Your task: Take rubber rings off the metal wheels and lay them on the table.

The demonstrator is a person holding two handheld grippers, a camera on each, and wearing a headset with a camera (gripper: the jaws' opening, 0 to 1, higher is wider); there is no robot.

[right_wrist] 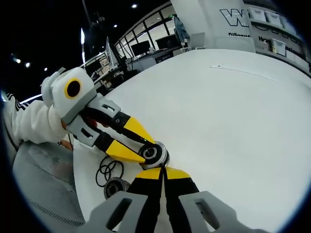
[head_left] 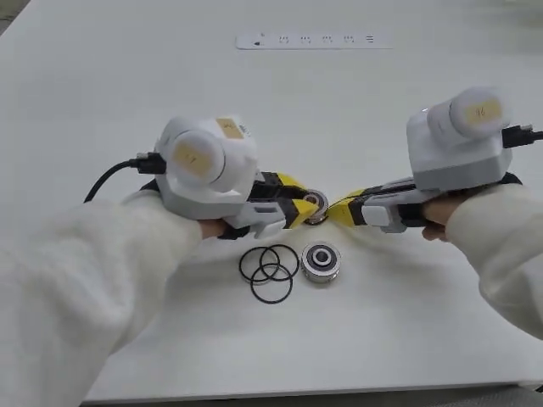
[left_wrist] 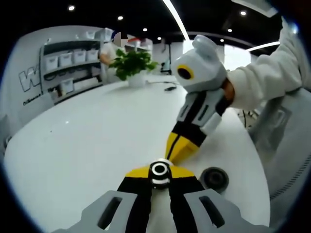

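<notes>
My left gripper (head_left: 307,206) is shut on a small metal wheel (head_left: 316,205) and holds it just above the white table (head_left: 407,322). The same wheel (left_wrist: 159,172) sits between its yellow tips in the left gripper view. My right gripper (head_left: 338,211) comes in from the right, its jaws shut at the rim of the wheel (right_wrist: 154,154), where they pinch the black rubber ring. Three loose rubber rings (head_left: 270,270) lie overlapping on the table below the grippers. A second wheel (head_left: 321,261) lies flat beside them.
A white power strip (head_left: 314,40) lies at the far end of the table. In the left gripper view, shelves with bins (left_wrist: 73,60) and a potted plant (left_wrist: 132,65) stand far behind the table.
</notes>
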